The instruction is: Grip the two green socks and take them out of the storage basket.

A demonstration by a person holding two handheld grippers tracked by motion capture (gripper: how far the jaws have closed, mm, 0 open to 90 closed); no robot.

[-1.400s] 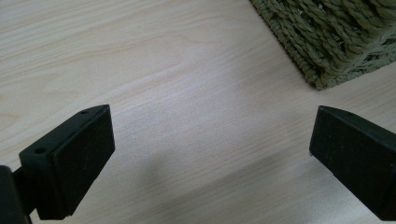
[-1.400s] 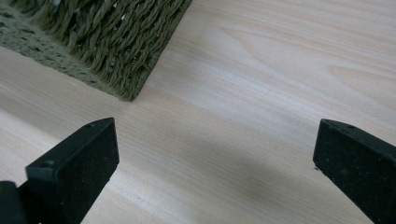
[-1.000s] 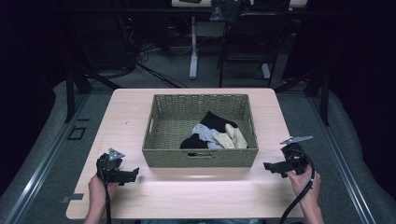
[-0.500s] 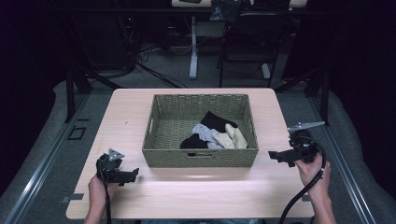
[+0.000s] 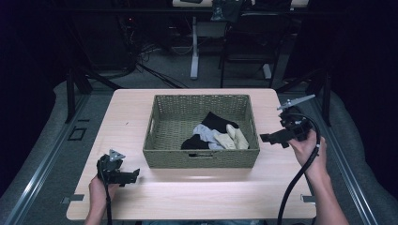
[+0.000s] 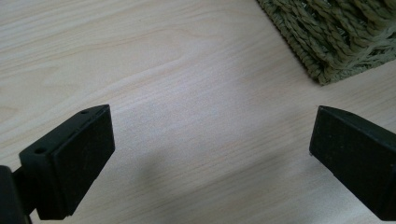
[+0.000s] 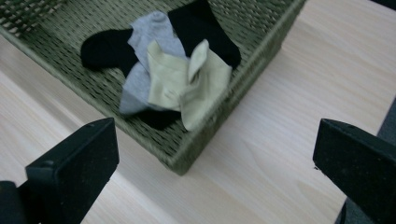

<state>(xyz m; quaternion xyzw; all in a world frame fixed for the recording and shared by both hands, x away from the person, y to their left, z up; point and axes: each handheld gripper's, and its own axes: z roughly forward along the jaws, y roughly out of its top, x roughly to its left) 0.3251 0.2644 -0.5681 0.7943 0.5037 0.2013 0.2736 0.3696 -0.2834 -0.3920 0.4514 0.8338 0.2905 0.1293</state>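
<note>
On the tabletop [image 5: 187, 197], socks [image 5: 213, 133] are kept in a basket [image 5: 202, 157]; both tongs, left [image 5: 133, 176] and right [image 5: 265, 138], are held released, empty.

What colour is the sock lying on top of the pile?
Pale cream sock; clearest in the right gripper view.

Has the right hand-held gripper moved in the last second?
Yes. The right hand-held gripper has risen and gone farther up the table: earlier it sat level with the wicker basket's near wall, now beside the basket's middle.
</note>
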